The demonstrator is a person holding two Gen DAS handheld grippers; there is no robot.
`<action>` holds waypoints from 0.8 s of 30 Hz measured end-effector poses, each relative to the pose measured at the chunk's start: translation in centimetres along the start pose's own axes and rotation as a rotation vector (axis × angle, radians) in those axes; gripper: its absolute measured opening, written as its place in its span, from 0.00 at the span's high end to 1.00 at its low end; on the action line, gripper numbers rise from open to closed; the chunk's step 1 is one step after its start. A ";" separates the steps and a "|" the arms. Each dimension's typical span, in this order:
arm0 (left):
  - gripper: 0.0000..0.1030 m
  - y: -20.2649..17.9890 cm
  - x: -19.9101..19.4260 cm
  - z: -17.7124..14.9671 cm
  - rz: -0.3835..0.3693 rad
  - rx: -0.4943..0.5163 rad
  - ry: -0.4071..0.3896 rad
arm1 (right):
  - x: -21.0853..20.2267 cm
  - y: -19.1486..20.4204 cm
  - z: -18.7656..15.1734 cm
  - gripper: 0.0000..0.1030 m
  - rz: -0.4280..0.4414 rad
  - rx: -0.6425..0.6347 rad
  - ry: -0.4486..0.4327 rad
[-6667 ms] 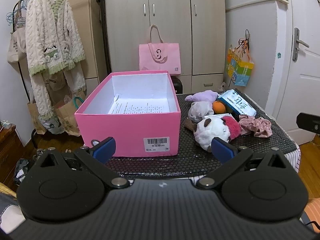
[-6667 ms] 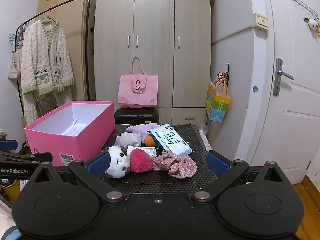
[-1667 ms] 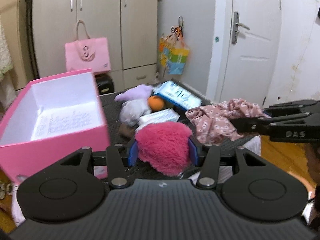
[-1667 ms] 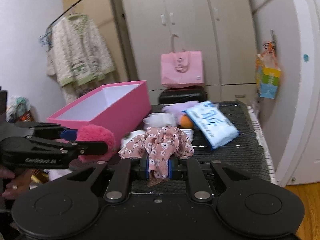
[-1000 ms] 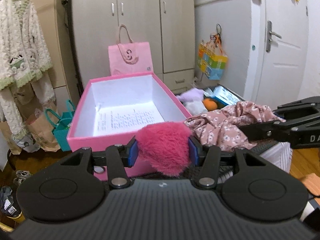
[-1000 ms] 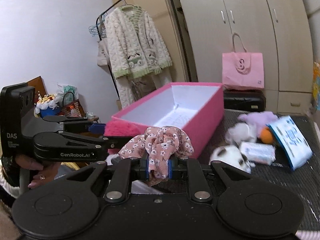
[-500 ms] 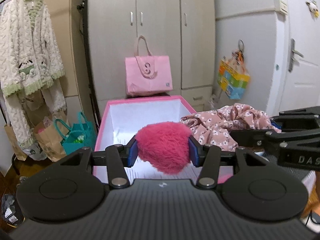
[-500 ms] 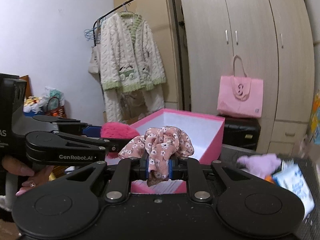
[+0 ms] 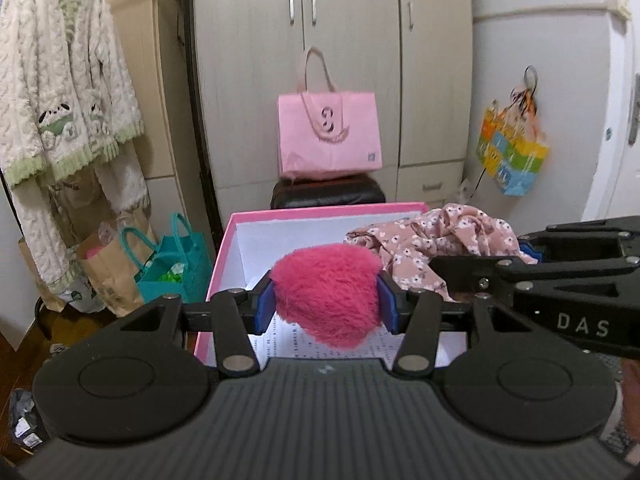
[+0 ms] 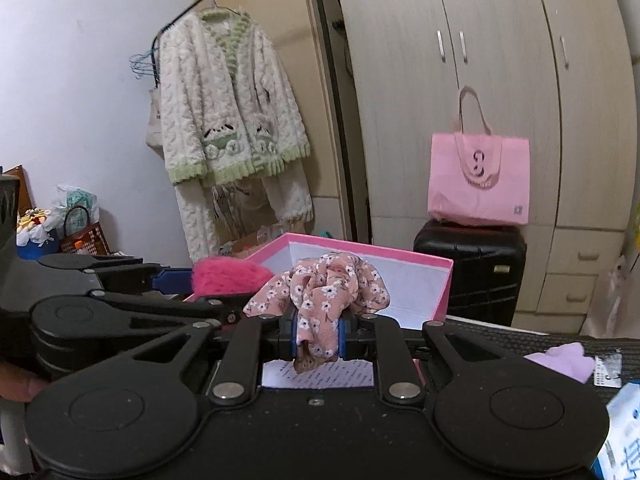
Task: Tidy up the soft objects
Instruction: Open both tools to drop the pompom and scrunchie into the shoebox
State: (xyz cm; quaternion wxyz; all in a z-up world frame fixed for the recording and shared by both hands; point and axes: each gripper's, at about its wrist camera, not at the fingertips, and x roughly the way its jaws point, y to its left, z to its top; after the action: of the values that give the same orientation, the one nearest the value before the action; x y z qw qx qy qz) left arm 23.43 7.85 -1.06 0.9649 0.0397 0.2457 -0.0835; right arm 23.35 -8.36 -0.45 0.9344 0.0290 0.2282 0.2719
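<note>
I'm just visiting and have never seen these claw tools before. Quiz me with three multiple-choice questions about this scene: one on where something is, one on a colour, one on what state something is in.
1. Where is the pink tote bag?
A. inside the box
B. on the black suitcase
C. on the clothes rail

2. What colour is the fluffy ball in the left gripper?
A. hot pink
B. green
C. white

3. What is the right gripper doing?
A. open, empty
B. shut on the floral scrunchie
C. resting in the pink box

Answers: 1 B, it stands on the suitcase by the wardrobe; 2 A, its fur is bright pink; 3 B, the cloth is pinched between the blue pads.
</note>
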 end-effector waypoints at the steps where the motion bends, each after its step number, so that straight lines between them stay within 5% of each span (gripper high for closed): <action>1: 0.52 0.1 0.4 0.1 0.003 0.002 0.011 | 0.6 -0.2 0.2 0.80 0.002 0.007 0.016; 8: 0.46 1.4 2.3 0.8 0.012 -0.040 0.087 | 3.0 -1.0 0.3 0.70 -0.003 0.020 0.074; 15: 0.17 2.3 1.0 0.6 0.038 -0.074 0.052 | 2.1 -1.6 0.3 0.48 -0.016 0.041 0.050; 24: 0.16 1.2 -2.8 0.0 0.010 -0.017 0.047 | -1.6 -0.4 -0.1 0.45 -0.050 -0.031 0.077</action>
State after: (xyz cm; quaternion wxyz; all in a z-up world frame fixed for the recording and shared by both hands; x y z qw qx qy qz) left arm 21.22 9.44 0.30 0.9596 0.0348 0.2689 -0.0756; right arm 22.27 -9.56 0.08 0.9318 -0.0015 0.2603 0.2528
